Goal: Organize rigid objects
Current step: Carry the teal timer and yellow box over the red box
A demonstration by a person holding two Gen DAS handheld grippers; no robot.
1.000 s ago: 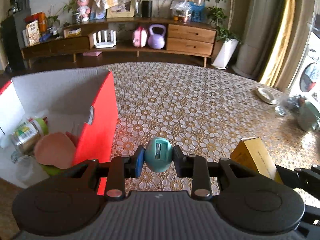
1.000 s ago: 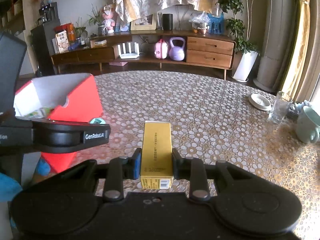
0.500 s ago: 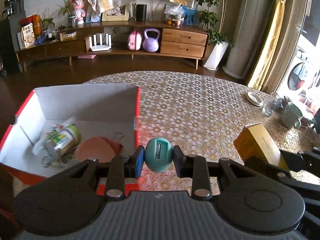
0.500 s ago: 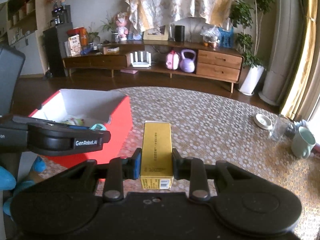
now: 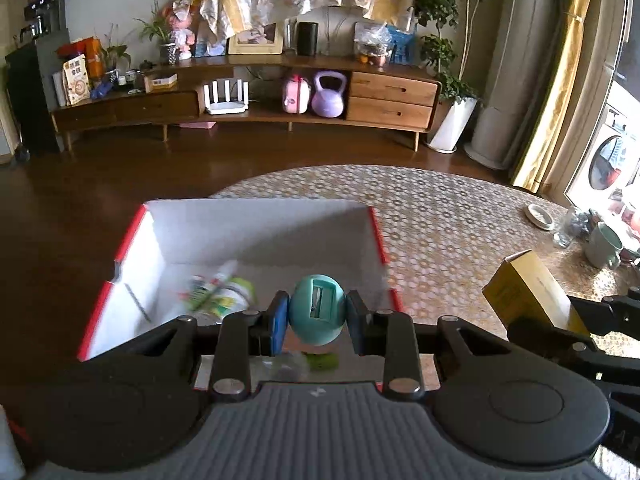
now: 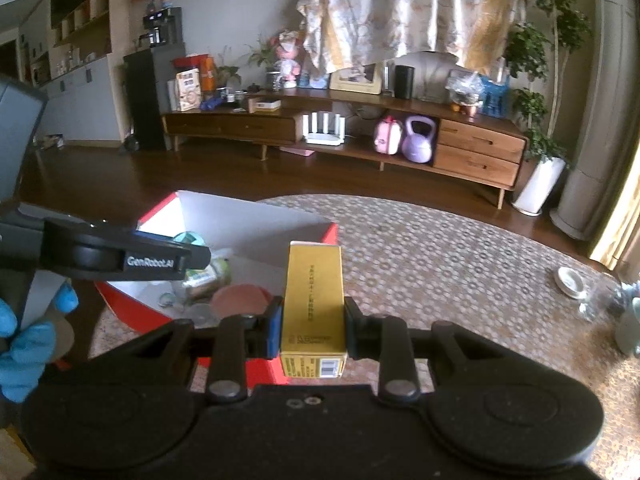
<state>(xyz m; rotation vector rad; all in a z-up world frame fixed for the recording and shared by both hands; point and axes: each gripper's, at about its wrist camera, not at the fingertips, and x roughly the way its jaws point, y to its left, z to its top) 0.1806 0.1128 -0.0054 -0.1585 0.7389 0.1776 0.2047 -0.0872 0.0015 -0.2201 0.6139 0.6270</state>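
Holding a teal egg-shaped sharpener [image 5: 317, 309], left gripper [image 5: 317, 316] jaws clamp it above the red box [image 5: 132, 224], frame centre; right gripper [image 6: 312, 326] jaws clamp a yellow carton [image 6: 313, 292]; blurred box contents, possibly a jar [image 5: 218, 294].

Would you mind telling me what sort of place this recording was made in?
Most likely a home living room. A long wooden sideboard carries a framed picture, a doll and potted plants; a washing machine stands by the yellow curtain, and the work happens on a round table with a floral cloth.
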